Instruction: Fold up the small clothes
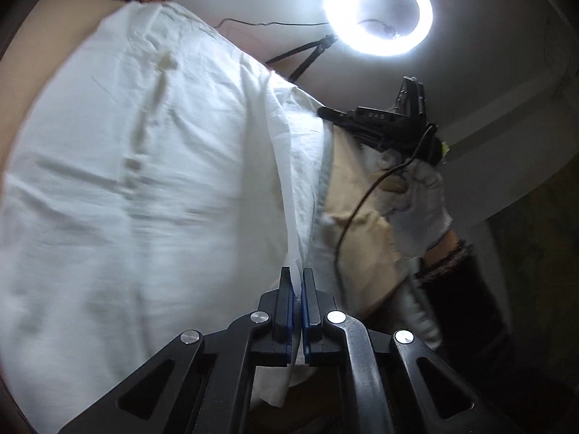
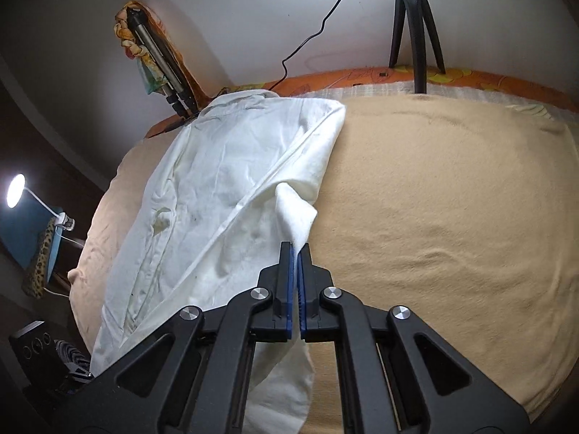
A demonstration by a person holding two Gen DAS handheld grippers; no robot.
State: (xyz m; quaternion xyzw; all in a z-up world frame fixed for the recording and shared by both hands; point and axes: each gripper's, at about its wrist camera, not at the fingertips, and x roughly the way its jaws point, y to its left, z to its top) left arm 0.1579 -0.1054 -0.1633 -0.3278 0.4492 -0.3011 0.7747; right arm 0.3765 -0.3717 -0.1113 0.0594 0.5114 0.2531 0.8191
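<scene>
Both tongs, left (image 1: 297, 282) and right (image 2: 294, 255), are pinched shut on one edge of the white shirt (image 2: 217, 181), spread across the left of the bed (image 2: 452, 199). First fold is beginning; next, carry that edge across evenly.

Home bedroom: blanket-covered bed (image 2: 452, 188), bedside lamp (image 2: 16, 191).

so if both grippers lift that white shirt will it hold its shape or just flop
Likely flop: the white shirt is thin, creased cloth that already drapes limp where the right gripper and left gripper pinch it. It probably weighs little, and it may drag across the fuzzy beige blanket.
</scene>
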